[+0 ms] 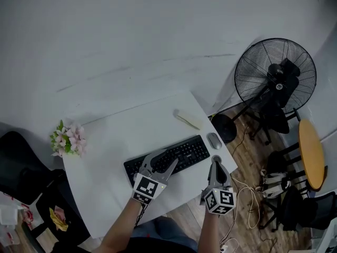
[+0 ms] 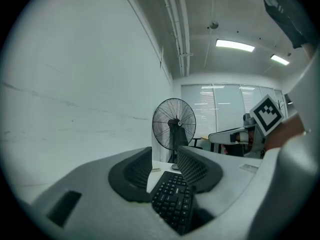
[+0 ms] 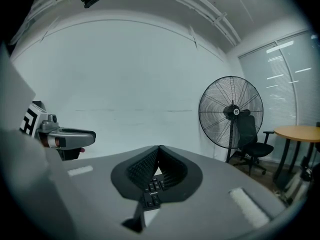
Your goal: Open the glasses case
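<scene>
Two grippers are held by the black rectangular keyboard point(image 1: 192, 149): left gripper point(image 1: 162, 160) jaws are spread and empty, right gripper point(image 1: 216, 161) ribbed pads point(image 3: 142, 170) are pressed together on nothing. The pale, smooth oblong glasses case point(image 1: 188, 119) is seen near the white table's point(image 1: 105, 141) far edge, well apart from both.

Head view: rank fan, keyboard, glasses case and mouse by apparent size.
1. Fan, largest even though it stands lower, on the floor.
2. Keyboard, partly covered.
3. Case, long but slim.
4. Mouse, smallest.
</scene>
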{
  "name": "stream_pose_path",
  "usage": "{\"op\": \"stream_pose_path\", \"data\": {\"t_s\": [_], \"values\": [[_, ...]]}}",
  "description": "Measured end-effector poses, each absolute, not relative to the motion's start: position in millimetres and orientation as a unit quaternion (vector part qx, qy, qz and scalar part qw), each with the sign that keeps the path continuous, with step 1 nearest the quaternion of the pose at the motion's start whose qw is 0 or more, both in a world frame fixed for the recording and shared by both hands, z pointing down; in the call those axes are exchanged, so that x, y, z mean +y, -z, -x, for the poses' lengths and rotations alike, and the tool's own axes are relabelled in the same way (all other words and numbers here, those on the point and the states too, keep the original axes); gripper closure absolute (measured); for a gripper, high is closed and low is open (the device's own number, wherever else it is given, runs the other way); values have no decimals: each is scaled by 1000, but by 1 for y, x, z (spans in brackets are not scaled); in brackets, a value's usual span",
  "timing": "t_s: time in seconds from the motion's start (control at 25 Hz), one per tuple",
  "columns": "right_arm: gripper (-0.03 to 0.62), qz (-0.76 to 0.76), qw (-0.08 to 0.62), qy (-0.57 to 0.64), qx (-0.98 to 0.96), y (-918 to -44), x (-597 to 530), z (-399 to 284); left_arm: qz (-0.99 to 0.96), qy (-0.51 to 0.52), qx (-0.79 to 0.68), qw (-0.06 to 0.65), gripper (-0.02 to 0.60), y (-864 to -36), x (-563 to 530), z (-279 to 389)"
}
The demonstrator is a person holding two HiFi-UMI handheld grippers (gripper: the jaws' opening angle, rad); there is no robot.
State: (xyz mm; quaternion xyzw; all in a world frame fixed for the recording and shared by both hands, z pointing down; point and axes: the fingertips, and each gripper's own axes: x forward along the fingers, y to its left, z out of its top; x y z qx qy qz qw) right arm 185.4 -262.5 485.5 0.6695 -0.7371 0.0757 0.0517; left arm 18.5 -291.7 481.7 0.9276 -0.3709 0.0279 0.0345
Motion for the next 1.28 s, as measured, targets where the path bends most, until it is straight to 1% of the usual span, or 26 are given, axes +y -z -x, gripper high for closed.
{"op": "stream_pose_path", "data": {"t_s": [0.32,0.52,0.76,0.96,1.28], "values": [[580,-657,43,-79,-748,-490,-279,-217,-926,-38,-376,15,420,-474,-313,-55],[580,-644,36,-82,-760,-495,-292,-242,-920,-64,-388,-2,422,-480,-326,-81],[580,-617,41,-94,-780,-509,-313,-251,-914,-105,-391,-29,423,-490,-357,-109],[580,-603,50,-101,-790,-519,-329,-261,-913,-141,-374,-77,423,-485,-388,-134],[580,-586,69,-102,-801,-532,-341,-277,-900,-225,-328,-177,423,-478,-439,-174]]}}
